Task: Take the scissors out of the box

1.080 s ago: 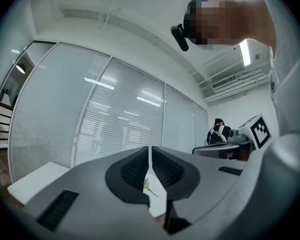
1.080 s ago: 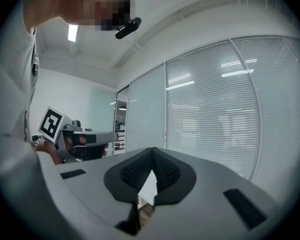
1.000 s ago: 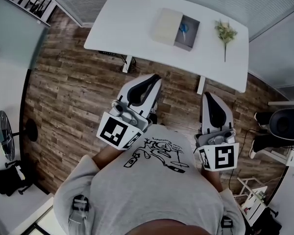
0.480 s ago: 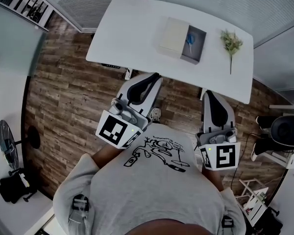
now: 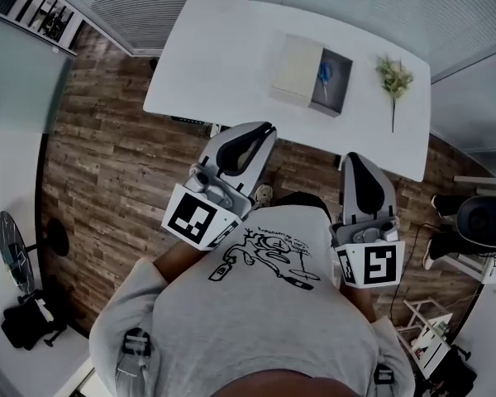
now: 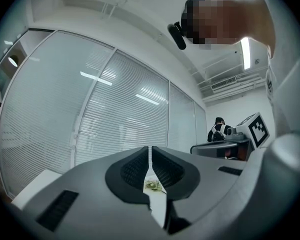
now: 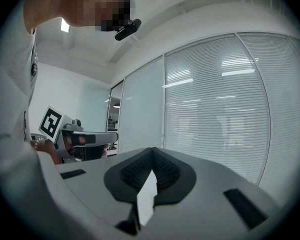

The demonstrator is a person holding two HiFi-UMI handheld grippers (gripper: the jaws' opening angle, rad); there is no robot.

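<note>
Blue handles mark the scissors (image 5: 324, 73), which lie inside the open grey box (image 5: 331, 110) towards the far side of the white worktop (image 5: 215, 64), with a pale lid (image 5: 296, 70) lying against the box's left side and a green sprig (image 5: 394, 79) a little to its right. The step in hand looks like the approach: the left tongs (image 5: 263, 128) and right tongs (image 5: 350, 158) are both held close to the person's chest over the wooden floor (image 5: 107, 164), well short of the box. Each pair is closed on nothing, the left with only a hairline slit between its jaws, the right with its tips together. The next move likely calls for reaching one pair over the worktop edge, parting its jaws above the box and lowering them around the scissors. Compared with a second ago, the worktop and box sit lower and nearer in the head view, so the person has stepped closer, while the tongs keep the same posture.
</note>
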